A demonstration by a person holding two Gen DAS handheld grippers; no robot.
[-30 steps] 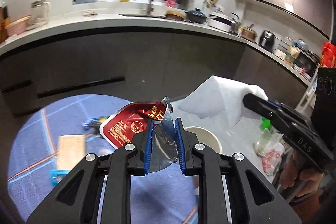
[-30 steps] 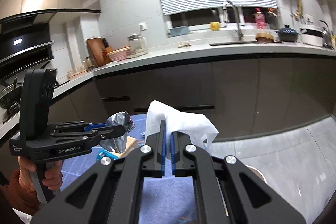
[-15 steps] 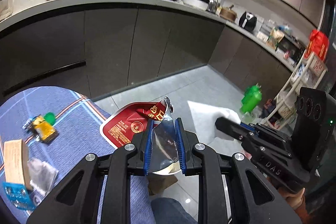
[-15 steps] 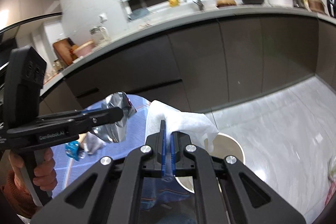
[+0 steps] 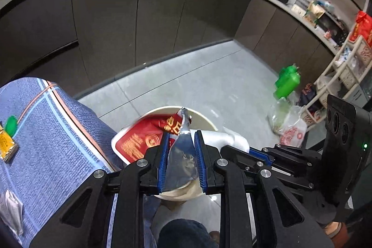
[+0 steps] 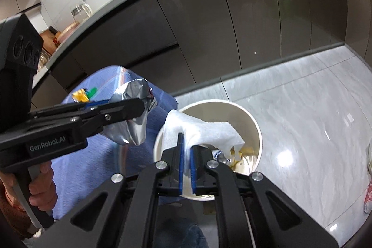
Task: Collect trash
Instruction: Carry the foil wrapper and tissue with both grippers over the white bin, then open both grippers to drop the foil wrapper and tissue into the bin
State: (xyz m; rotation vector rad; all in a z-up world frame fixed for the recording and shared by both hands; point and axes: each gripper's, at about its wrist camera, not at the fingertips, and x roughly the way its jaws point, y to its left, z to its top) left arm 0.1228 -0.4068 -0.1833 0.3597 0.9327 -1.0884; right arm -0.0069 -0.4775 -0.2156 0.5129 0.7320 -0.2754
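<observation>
My left claw [image 5: 181, 163] is clamped on the red foil wrapper [image 5: 148, 141], which hangs over the near rim of the white bin [image 5: 204, 119]. My right claw [image 6: 186, 163] pinches the white tissue [image 6: 204, 129], draped across the bin's [image 6: 251, 122] mouth, just beside the blue-clothed bench [image 5: 53, 131].

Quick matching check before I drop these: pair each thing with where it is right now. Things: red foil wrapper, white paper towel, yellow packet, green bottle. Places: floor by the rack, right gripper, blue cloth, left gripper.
Things:
1. red foil wrapper
2. white paper towel
3. yellow packet
4. green bottle

Places:
A. on the floor by the rack
B. in the right gripper, over the bin
C. on the blue cloth
D. in the left gripper

Pairs: 1-D, 2-B, 3-C, 4-A
</observation>
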